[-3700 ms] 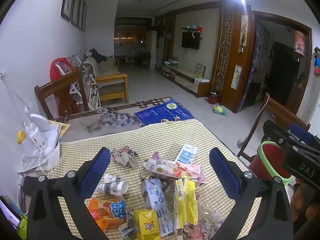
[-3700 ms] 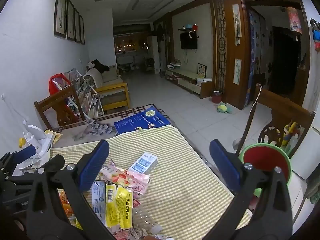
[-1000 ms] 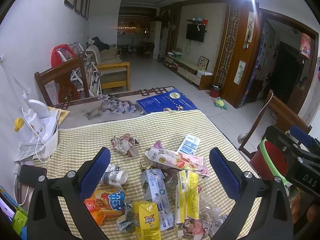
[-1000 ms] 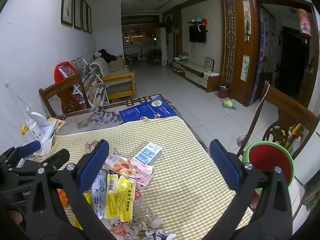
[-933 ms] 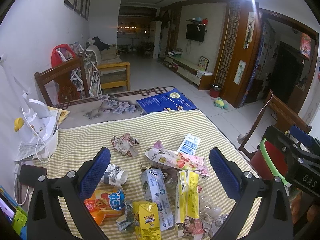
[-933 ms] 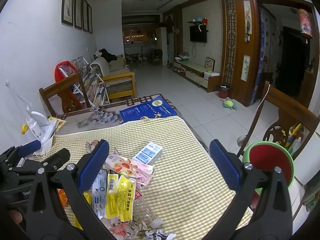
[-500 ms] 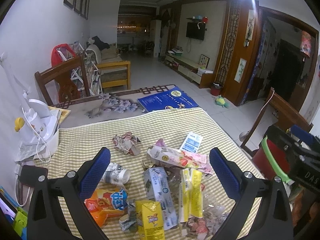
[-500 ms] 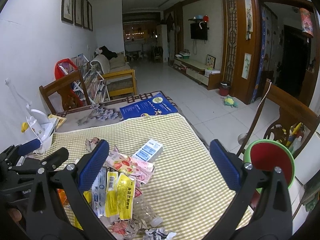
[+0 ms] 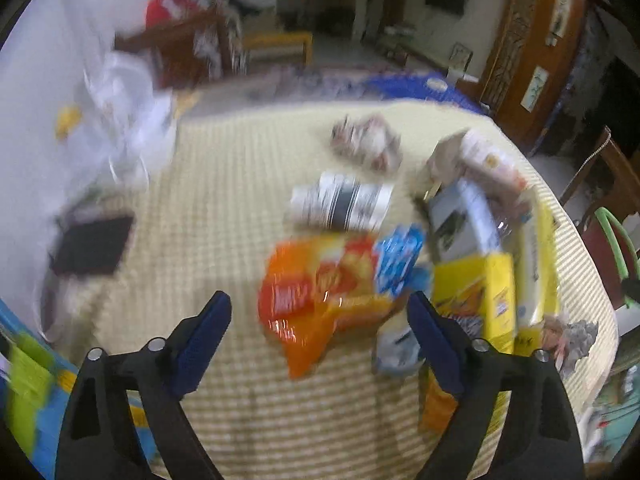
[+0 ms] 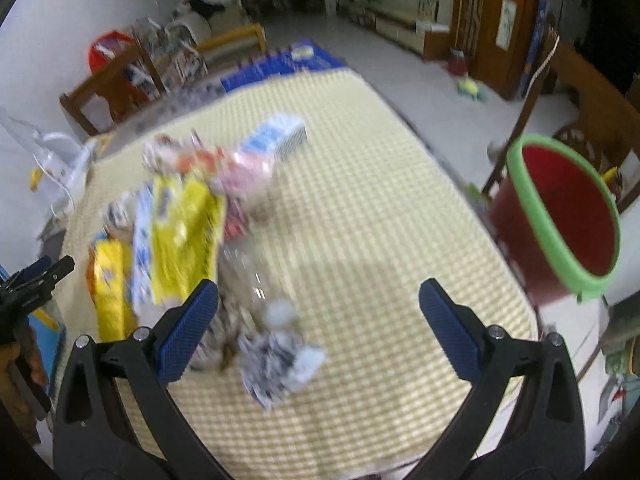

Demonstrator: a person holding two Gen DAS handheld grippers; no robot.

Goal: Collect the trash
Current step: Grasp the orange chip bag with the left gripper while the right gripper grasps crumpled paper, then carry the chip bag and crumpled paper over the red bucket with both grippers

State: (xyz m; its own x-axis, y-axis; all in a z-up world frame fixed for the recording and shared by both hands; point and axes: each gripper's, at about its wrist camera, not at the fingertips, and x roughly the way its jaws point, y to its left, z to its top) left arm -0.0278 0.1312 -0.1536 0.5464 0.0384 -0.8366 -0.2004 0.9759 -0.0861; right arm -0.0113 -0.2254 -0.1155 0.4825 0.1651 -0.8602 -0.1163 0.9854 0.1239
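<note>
Trash lies heaped on a table with a yellow checked cloth (image 9: 224, 216). My left gripper (image 9: 320, 334) hangs over an orange snack bag (image 9: 320, 288); its jaws are closing, wide apart, pads clear of the bag. Nearby lie a crushed paper cup (image 9: 340, 202), a yellow carton (image 9: 474, 292) and a crumpled wrapper (image 9: 366, 142). My right gripper (image 10: 318, 326) is open above a crumpled paper ball (image 10: 280, 364), not touching it. A yellow wrapper (image 10: 184, 232), a pink packet (image 10: 236, 172) and a small white box (image 10: 276, 136) lie beyond. A red bin with green rim (image 10: 560, 216) stands at the table's right.
A white appliance with cord (image 9: 128, 120) and a dark flat object (image 9: 90, 244) sit on the left of the table. Wooden chairs (image 10: 112, 88) stand behind and to the right. The cloth (image 10: 380, 208) between the pile and the bin is bare.
Both grippers have dropped and tilted down toward the table, so the trash looks much larger and closer. The left jaws have narrowed a little. Both views are motion-blurred.
</note>
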